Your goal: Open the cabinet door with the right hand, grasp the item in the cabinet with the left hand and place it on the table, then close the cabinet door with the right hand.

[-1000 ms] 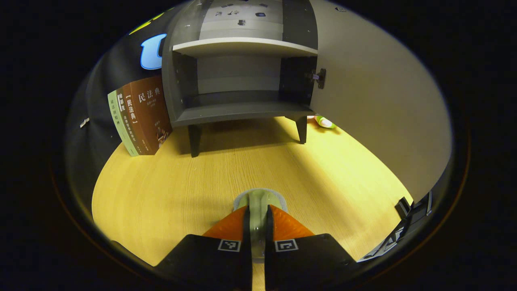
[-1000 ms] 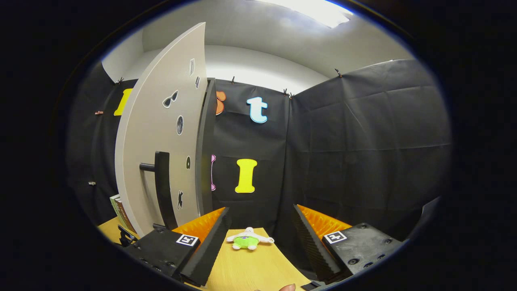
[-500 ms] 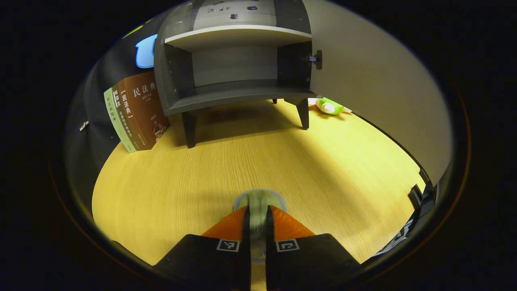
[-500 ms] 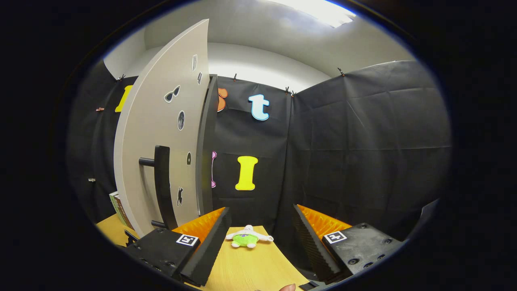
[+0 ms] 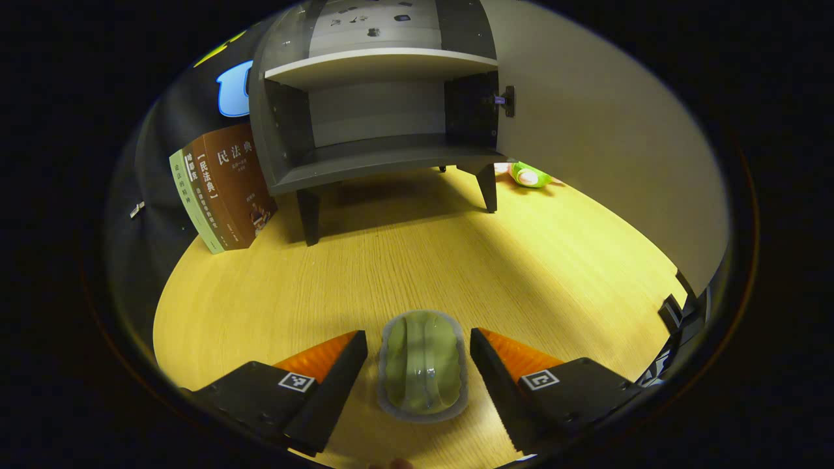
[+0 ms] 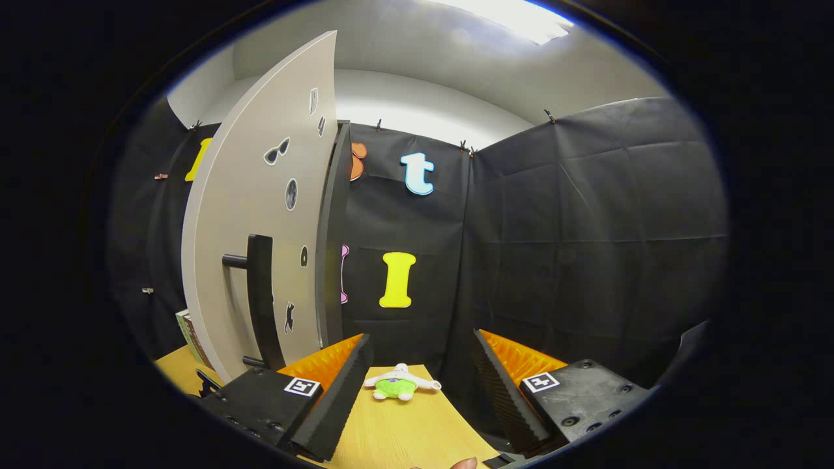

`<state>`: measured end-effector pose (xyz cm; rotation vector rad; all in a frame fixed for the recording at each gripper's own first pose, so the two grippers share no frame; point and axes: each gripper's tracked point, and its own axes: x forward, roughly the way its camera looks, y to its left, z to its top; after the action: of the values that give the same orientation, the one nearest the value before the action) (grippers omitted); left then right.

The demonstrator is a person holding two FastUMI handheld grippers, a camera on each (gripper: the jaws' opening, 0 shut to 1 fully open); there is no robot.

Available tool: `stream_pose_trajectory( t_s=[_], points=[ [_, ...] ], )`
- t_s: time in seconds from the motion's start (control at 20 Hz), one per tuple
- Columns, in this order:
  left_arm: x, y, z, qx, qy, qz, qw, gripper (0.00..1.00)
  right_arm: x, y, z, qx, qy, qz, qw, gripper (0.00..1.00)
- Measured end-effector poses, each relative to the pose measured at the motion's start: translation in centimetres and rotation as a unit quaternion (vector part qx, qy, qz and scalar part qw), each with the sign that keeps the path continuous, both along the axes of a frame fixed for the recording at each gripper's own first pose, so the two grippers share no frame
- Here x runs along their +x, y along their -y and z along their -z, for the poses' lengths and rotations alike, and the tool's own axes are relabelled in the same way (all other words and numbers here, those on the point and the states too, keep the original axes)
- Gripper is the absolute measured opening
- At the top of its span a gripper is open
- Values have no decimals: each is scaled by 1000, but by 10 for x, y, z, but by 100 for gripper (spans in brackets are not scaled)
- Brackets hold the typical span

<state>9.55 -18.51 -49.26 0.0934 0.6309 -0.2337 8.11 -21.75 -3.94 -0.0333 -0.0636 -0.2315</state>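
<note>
The clear green oval packet (image 5: 423, 365) lies on the yellow wooden bench (image 5: 404, 260) between the left gripper's (image 5: 419, 355) parted jaws, apparently placed. The grey cabinet door (image 6: 260, 241) stands open near the right gripper (image 6: 423, 361), jaws apart; closing remains

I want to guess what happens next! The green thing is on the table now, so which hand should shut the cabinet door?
The right. The right gripper is open and empty beside the door's handle. The left gripper is open around the green item on the table, away from the door.
</note>
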Motion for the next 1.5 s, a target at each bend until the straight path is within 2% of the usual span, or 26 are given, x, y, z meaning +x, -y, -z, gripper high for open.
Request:
stream_pose_trajectory(
  t_s=[0.05, 0.2, 0.4, 0.55, 0.75, 1.1, 1.25, 1.45, 1.5],
  points=[
    [-1, 0, -7, -4, 5, -3, 1000, 95, 0, 0, -1, 1, 1, 0, 1000, 96],
    [-2, -1, -40, -10, 33, -6, 999, 96, 0, 0, 0, 9, 1, -2, 1000, 96],
    [-6, 2, -110, -9, 101, 8, 995, 96, 2, -5, 2, 24, -5, -15, 1000, 96],
    [-8, -1, -171, -19, 145, 3, 989, 95, 1, -8, 0, 30, -5, -18, 999, 96],
    [-10, -12, -259, -49, 203, -12, 978, 96, 1, -14, 0, 37, -10, -24, 999, 96],
    [-23, -63, -400, -73, 281, -59, 955, 99, -1, -21, -6, 54, -11, -35, 998, 96],
    [-33, -86, -436, -73, 302, -78, 947, 97, 0, -21, -9, 62, -11, -40, 997, 96],
    [-49, -108, -450, -72, 299, -88, 948, 99, 0, -24, -11, 85, -7, -49, 995, 97],
    [-53, -113, -452, -70, 300, -90, 947, 96, 0, -25, -12, 87, -5, -49, 995, 97]
  ],
)
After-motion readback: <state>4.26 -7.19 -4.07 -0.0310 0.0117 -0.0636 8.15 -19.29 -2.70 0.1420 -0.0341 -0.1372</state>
